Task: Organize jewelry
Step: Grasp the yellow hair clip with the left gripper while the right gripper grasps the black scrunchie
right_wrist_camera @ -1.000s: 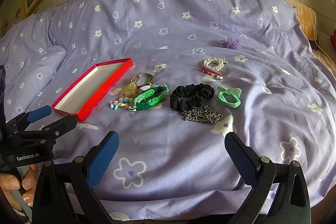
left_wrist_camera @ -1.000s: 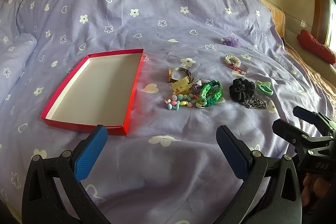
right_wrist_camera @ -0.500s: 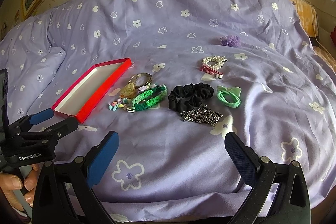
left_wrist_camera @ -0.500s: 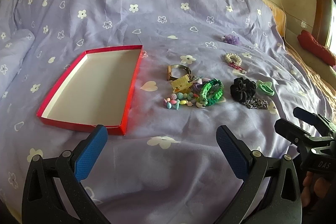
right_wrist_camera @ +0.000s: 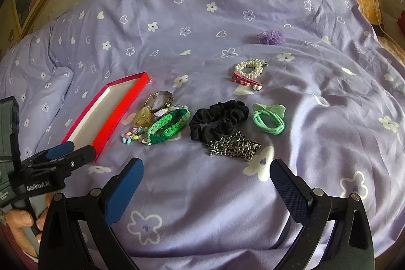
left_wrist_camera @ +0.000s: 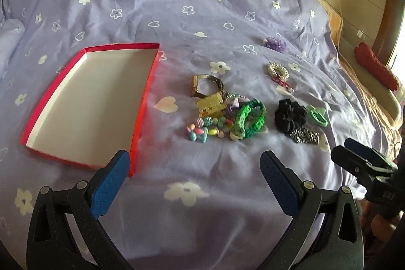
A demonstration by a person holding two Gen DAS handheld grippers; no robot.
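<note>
Left wrist view shows the left gripper (left_wrist_camera: 195, 163) with fingers spread wide and holding nothing, hovering over the bed (left_wrist_camera: 202, 4). Beyond the left finger lies the red tray (left_wrist_camera: 146, 92), bare inside. Ahead, between both fingers, sits the jewelry cluster: watch (left_wrist_camera: 206, 84), bead string (left_wrist_camera: 207, 128), green braided bracelet (left_wrist_camera: 250, 118). The right gripper (right_wrist_camera: 206, 171) is likewise spread and free, the chain (right_wrist_camera: 233, 146) just ahead of it. A good first grasp probably takes one outlying piece, pinched low, avoiding tangled neighbours.
</note>
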